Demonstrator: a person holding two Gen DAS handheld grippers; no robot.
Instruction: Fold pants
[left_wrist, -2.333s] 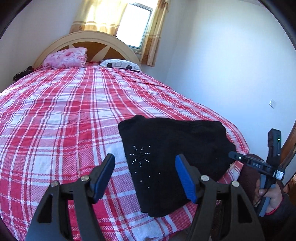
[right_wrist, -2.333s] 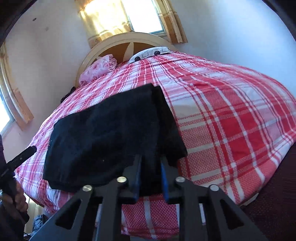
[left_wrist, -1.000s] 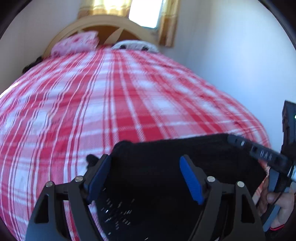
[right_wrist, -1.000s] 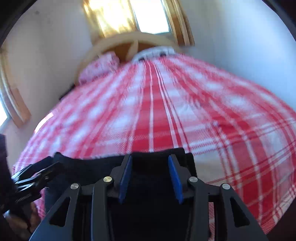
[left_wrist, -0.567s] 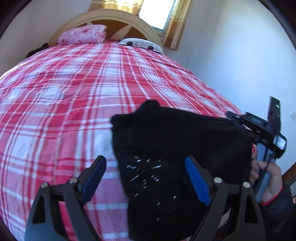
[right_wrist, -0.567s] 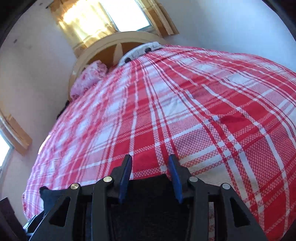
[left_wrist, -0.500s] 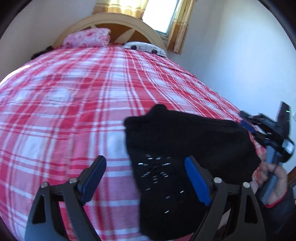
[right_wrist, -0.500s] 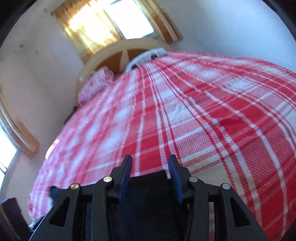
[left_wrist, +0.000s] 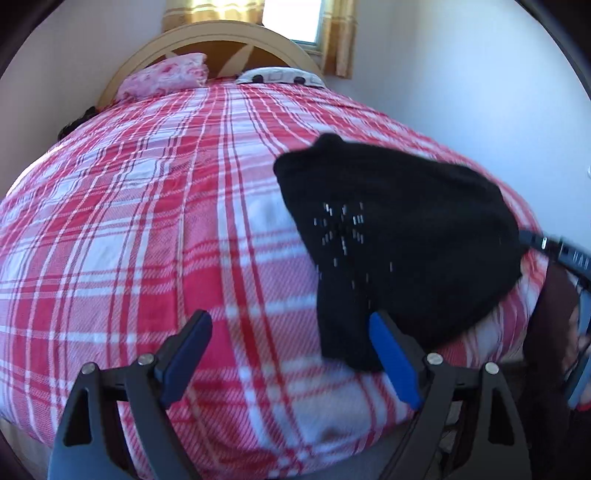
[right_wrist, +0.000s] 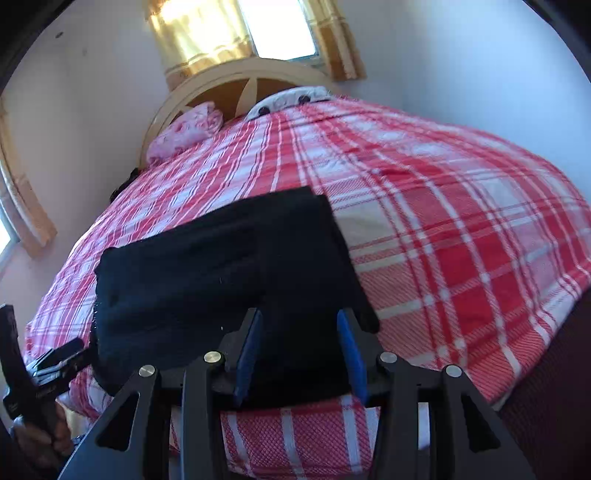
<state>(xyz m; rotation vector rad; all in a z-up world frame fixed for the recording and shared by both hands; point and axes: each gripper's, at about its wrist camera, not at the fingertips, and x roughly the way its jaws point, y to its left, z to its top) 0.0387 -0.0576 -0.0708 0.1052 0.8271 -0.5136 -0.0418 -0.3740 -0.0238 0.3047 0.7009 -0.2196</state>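
Now, black folded pants with small silver studs (left_wrist: 399, 236) lying near the foot edge of the red-and-white plaid bedspread (left_wrist: 147, 221), left gripper (left_wrist: 291, 358) wide open, empty, right gripper (right_wrist: 300, 350) parted over the fabric, gripping nothing.

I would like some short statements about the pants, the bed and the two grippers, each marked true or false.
1. The black pants lie folded on the plaid bedspread. True.
2. The left gripper is shut on the pants. False: it is open and holds nothing.
3. The right gripper is open. True.
4. The pants lie beside the pink pillow. False: they lie near the foot of the bed, far from it.
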